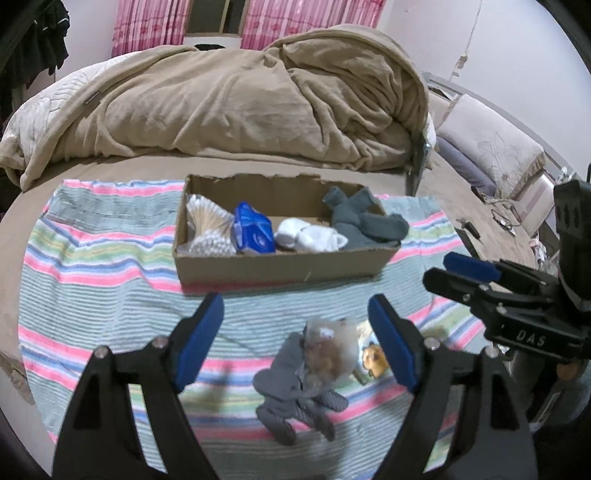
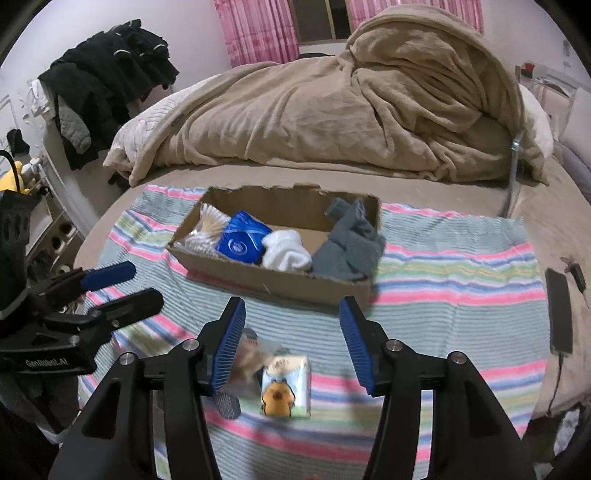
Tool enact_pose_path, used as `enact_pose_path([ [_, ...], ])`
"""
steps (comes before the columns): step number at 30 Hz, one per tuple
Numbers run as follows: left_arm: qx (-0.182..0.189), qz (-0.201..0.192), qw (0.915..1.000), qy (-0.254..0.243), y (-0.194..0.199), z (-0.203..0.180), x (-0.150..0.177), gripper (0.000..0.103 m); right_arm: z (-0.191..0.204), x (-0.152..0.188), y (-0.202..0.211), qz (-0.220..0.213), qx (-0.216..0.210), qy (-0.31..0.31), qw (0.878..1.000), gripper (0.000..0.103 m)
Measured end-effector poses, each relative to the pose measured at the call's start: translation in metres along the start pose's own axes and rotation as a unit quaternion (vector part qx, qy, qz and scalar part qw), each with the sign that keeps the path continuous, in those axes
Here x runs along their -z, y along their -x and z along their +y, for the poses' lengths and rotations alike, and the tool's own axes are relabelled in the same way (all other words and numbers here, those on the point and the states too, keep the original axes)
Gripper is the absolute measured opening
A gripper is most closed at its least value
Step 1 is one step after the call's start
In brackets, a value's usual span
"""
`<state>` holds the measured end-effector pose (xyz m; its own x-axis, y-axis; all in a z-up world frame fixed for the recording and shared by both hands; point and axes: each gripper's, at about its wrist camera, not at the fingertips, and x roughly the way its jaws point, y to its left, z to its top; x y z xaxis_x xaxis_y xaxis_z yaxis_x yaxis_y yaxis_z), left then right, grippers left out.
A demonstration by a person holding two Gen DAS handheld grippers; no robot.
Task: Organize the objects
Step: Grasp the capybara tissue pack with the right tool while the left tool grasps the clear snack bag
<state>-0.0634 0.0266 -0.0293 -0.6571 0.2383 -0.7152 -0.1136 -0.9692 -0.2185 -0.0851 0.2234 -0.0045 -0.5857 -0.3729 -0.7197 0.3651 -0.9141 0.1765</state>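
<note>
both grippers were spread wide, holding nothing. the tissue pack (image 2: 285, 386) lay on the towel (image 2: 443, 288) between the right gripper (image 2: 291, 345) fingers (untouched), the grey socks (image 1: 295, 391) between the left gripper (image 1: 295, 334) fingers, the box (image 1: 280, 262) beyond.

A rumpled tan blanket (image 2: 332, 110) lies far ahead of the tongs, pink curtains (image 2: 258, 29) behind it, a phone (image 2: 559, 310) off right

Black hand-held gripper (image 1: 295, 321), blue pads (image 1: 201, 339)
</note>
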Motion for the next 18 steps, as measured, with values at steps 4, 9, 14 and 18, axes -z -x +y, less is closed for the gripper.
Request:
enact_pose_path([
  [4, 0.001, 0.009, 0.9999, -0.008, 0.001, -0.005, 0.012, 0.082, -0.003, 0.014, 0.006, 0.006, 0.007, -0.008, 1.0, 0.056],
  [9, 0.003, 0.024, 0.9996, -0.012, -0.004, -0.011, 0.029, 0.082, -0.004, 0.027, 0.005, 0.018, 0.009, -0.012, 1.0, 0.056],
  [14, 0.006, 0.042, 0.999, -0.013, -0.016, -0.012, 0.044, 0.082, -0.003, 0.04, -0.004, 0.035, 0.005, -0.011, 0.999, 0.056],
  [18, 0.009, 0.053, 0.9983, -0.022, -0.028, -0.016, 0.051, 0.082, -0.006, 0.049, -0.015, 0.05, -0.003, -0.014, 0.999, 0.056],
])
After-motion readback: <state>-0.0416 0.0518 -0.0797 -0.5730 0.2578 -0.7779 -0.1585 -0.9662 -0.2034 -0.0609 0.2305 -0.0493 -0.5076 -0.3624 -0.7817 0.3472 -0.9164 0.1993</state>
